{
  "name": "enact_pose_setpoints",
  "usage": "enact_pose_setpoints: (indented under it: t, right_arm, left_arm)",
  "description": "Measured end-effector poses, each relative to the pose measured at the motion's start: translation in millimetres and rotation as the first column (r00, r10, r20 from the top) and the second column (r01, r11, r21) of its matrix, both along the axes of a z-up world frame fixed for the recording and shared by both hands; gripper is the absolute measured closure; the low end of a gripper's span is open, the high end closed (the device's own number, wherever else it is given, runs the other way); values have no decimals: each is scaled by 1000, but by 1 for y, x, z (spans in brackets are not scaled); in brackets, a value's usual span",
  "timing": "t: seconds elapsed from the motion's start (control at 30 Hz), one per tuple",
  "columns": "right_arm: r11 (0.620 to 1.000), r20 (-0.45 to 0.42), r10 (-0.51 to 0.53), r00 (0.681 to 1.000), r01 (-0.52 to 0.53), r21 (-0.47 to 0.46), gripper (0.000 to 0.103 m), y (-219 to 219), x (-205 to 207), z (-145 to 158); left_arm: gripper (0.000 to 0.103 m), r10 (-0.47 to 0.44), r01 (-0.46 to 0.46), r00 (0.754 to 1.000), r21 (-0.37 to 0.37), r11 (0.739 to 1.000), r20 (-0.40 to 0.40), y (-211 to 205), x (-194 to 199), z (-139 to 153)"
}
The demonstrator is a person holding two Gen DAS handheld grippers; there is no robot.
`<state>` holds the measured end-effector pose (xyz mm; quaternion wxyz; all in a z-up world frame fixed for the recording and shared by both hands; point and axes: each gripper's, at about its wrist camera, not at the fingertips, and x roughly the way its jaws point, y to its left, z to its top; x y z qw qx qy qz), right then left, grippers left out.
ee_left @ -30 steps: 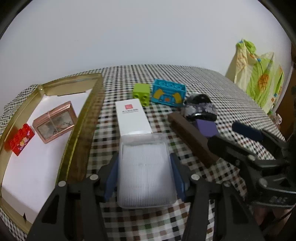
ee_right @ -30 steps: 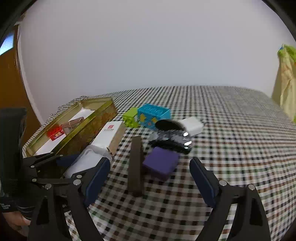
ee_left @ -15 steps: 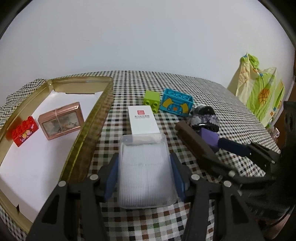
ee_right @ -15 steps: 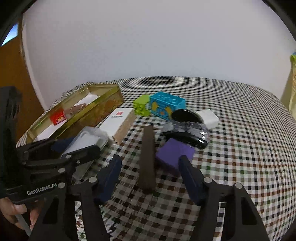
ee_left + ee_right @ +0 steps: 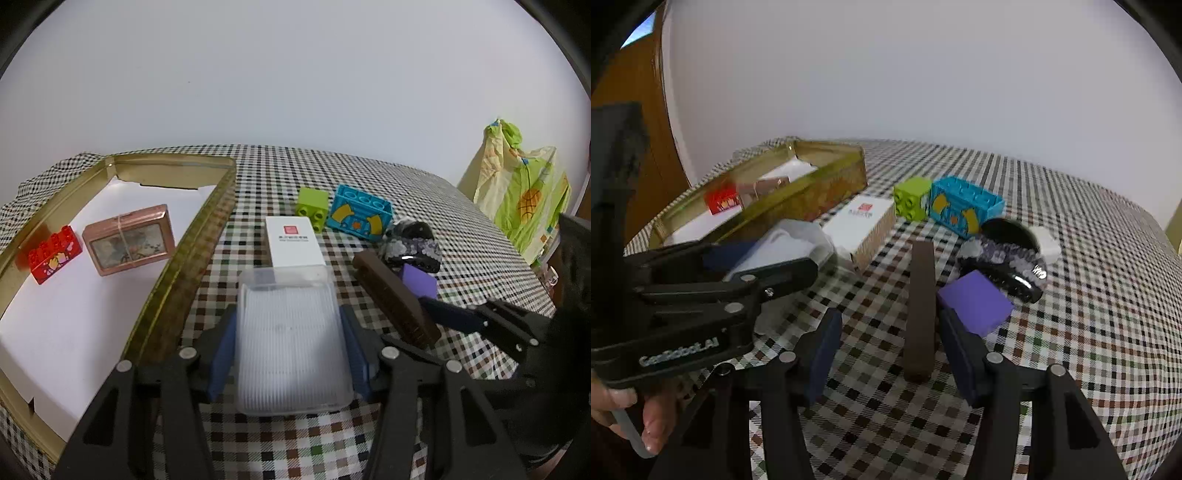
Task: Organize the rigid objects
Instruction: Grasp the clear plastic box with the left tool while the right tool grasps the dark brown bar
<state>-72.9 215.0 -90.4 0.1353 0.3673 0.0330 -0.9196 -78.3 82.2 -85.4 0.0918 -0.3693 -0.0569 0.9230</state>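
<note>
Currently, from the left wrist: left gripper [image 5: 291, 347] clamped on a clear ribbed plastic case [image 5: 291, 343], pads pressed to both long sides, held just right of the gold rectangular tin tray [image 5: 192, 258]. Already inside that tray: a red toy brick [image 5: 53, 253] and a copper-framed box [image 5: 129, 238]. Beyond the case, on the checked tablecloth [image 5: 461, 236]: a white carton [image 5: 293, 242], a lime brick [image 5: 313, 205], a blue printed brick [image 5: 360, 218].

Next, from the right wrist: right gripper [image 5: 886, 347] half-wide, jaws just been closing, now straddling the near end of a long dark brown bar [image 5: 921, 306]. Right pad close against the bar, left pad clearly short of it, so no grip yet. Purple block [image 5: 975, 306] lying just beside the bar's right flank; risk of pinching it too. Likely meaning: bar picked next, case bound for the tray.
</note>
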Motion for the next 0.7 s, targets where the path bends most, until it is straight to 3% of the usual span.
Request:
enact_pose_setpoints:
  t: [0.17,0.33,0.47,0.6,0.7]
  right_arm:
    - [999,83,-8,997,11,-34,47,-2,-16,-7]
    - [1000,99,-21,995,19,23,56,-13,-23,-8]
    - [1000,113,-26,993,27,-12,58,-7,-26,-8]
    - [997,115,-51,992,57,-45,84,1,-27,-7]
    - [997,116,-51,992,57,-43,85,1,-27,-8]
  left_arm:
    - [50,-2,2,1000,13,1000,-4,0,0,1]
    - [50,-5,5,1000,19,1000,-4,0,0,1]
    - [50,2,-2,1000,32,999,-14,-2,2,1]
    - [50,1,0,1000,31,1000,-13,-2,1,1]
    - [50,-1,1,1000,31,1000,-11,-2,1,1]
